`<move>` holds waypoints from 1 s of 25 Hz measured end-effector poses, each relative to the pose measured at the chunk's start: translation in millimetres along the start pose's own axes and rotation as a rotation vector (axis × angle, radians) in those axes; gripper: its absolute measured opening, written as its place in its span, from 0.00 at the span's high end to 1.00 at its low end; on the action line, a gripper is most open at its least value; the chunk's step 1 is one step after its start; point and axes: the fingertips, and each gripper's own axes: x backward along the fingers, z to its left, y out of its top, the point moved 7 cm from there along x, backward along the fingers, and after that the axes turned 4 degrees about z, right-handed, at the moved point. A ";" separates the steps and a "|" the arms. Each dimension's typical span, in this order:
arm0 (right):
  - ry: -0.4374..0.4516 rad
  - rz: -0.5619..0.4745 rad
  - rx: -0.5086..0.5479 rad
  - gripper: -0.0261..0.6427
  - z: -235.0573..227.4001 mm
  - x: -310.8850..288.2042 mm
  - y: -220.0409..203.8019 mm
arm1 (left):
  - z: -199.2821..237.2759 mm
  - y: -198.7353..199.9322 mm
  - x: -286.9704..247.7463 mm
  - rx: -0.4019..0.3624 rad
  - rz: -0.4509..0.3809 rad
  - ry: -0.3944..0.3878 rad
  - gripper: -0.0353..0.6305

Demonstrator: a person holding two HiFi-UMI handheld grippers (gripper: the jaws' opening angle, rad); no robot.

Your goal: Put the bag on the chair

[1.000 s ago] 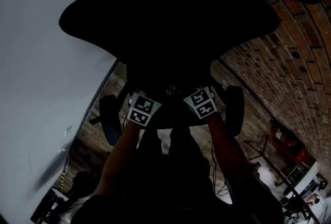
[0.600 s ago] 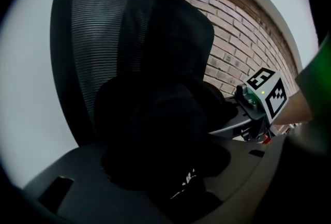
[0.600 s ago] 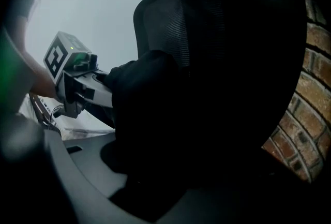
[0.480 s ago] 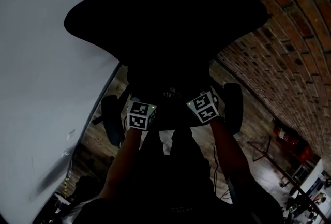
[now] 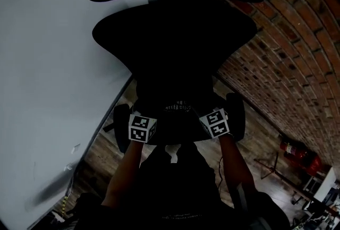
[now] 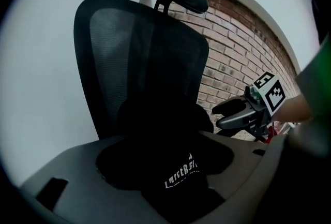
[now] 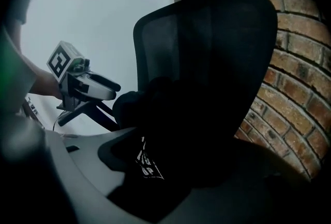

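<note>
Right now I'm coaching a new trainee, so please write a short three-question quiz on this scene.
1. True or false: the bag lies on the seat of the chair.
2. The wall at the right of the head view is: A glass, B brick, C tiles.
3. Does the left claw or the right claw grip the bag?
Key: 1 true. 2 B. 3 No: both claws are open, their jaws having just been opening, and the bag rests free.
</note>
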 end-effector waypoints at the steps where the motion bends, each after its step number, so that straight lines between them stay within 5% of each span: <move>1: -0.005 -0.022 -0.010 0.54 -0.3 6.8 6.7 | -0.9 3.2 5.1 -0.006 -0.005 -0.002 0.51; 11: -0.054 -0.204 0.013 0.55 8.8 58.8 83.2 | -7.0 58.9 52.1 0.014 -0.185 -0.054 0.65; 14: -0.102 -0.272 0.015 0.69 10.7 71.3 108.9 | -8.9 81.5 63.1 -0.012 -0.248 -0.033 0.74; 16: -0.163 -0.294 0.021 0.89 9.7 79.4 123.8 | -8.5 95.8 73.2 -0.033 -0.290 -0.011 0.91; 25: -0.155 -0.434 0.150 0.93 35.7 104.4 168.8 | -13.3 125.4 95.6 -0.095 -0.396 -0.066 0.93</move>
